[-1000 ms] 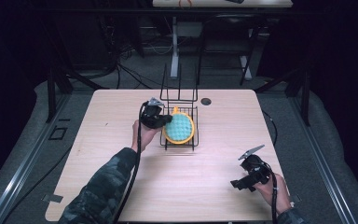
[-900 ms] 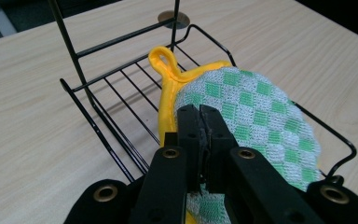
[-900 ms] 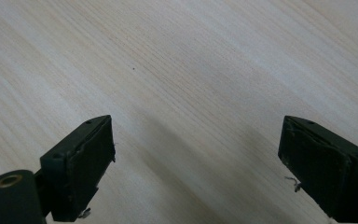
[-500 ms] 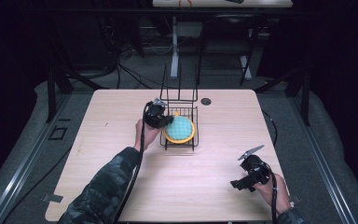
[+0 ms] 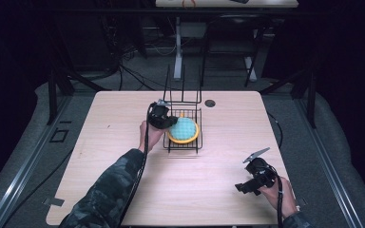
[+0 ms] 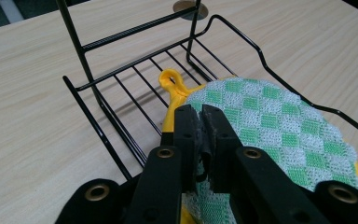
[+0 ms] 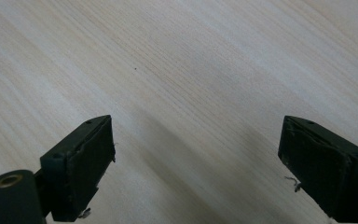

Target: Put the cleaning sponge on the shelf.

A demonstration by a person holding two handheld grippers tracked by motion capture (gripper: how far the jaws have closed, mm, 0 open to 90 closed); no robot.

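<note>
While the left hand-held gripper (image 6: 200, 116) pinches its edge, the potholder (image 6: 279, 126) lies flat in the wire rack (image 6: 121, 79). Its yellow loop (image 6: 170, 81) points toward the rack's upright back. The right hand-held gripper (image 7: 196, 158) sits spread wide over the desk (image 7: 191, 60).

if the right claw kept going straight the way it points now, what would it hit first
Most likely the bare wooden table. The right claw stands open and angled down at the tabletop, with nothing between its jaws or ahead of them, though how far off the wood lies is unclear.

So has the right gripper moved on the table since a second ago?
No. In the high view the right gripper sits at the same spot near the table's near right corner, equally far from the black wire rack.
</note>
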